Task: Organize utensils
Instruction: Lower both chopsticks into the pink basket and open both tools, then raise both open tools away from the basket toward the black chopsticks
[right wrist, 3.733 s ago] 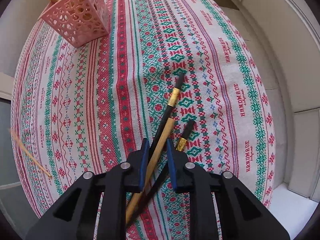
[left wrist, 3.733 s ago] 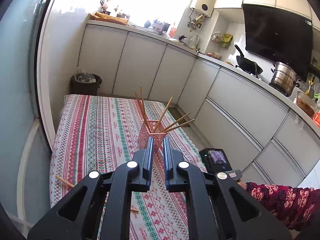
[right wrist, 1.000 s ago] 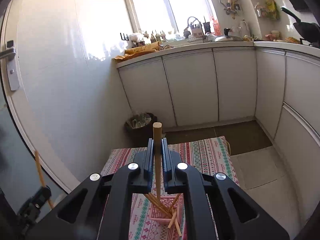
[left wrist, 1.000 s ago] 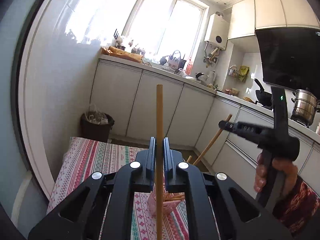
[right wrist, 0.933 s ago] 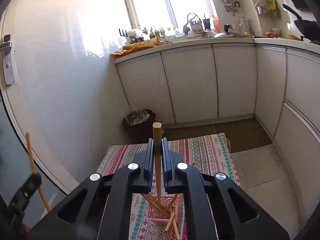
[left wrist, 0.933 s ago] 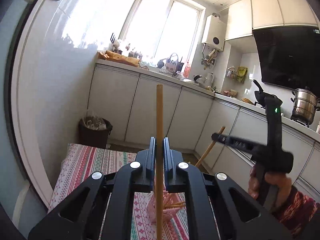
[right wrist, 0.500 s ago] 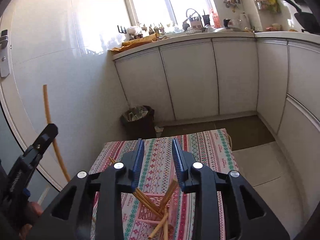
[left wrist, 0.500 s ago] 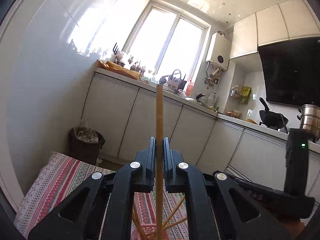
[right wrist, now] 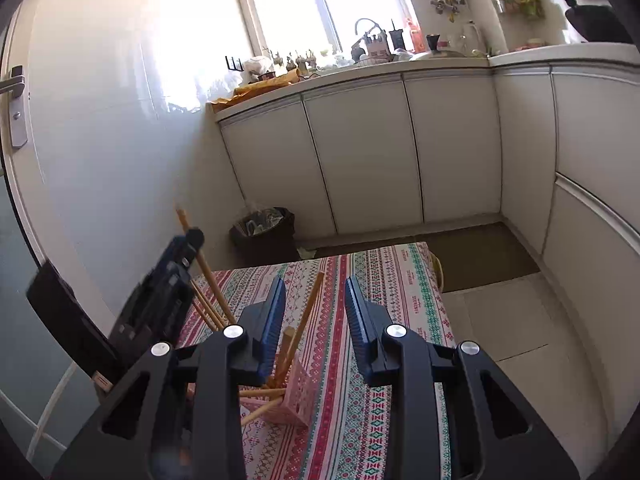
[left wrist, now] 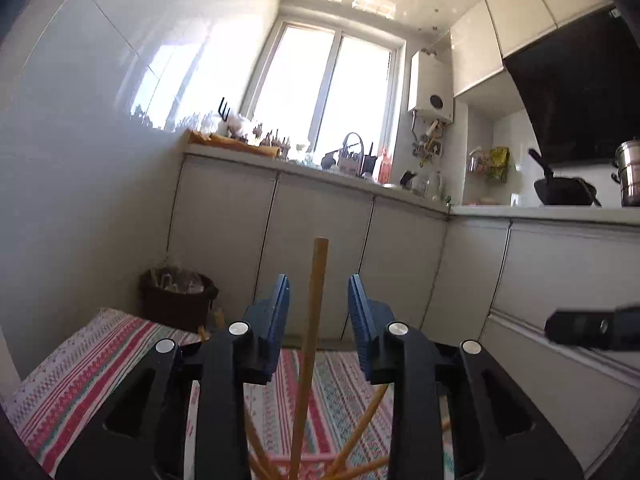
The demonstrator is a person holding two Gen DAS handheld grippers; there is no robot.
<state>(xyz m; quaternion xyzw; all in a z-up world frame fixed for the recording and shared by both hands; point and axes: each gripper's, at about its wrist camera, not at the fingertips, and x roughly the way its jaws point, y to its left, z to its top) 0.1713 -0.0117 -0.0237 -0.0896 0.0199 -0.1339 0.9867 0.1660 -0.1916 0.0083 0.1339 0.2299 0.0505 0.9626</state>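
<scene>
Here, in the left wrist view, the left gripper [left wrist: 316,312] has its jaws spread apart, and a wooden chopstick [left wrist: 310,344] stands nearly upright in the gap between them, touching neither blue pad; its lower end drops toward the pink holder [left wrist: 298,461], of which only the rim shows at the bottom edge, with other chopsticks fanning out of it. In the right wrist view, the right gripper [right wrist: 314,308] is likewise released, jaws wide, with nothing between them. Below and slightly left of its fingers sits the pink holder [right wrist: 294,398] on the patterned tablecloth [right wrist: 384,280], packed with leaning chopsticks [right wrist: 302,320]; one stick lies nearly level across its mouth. The left gripper [right wrist: 176,276] appears at the left of that view, just beside the holder, and a chopstick [right wrist: 204,264] rises past its tip. Farther out, the tablecloth runs to the table's far edge. Beyond it stands a dark waste bin [right wrist: 264,236] against the white base cabinets [right wrist: 360,152], and above them the window [left wrist: 320,88] is brightly lit.
</scene>
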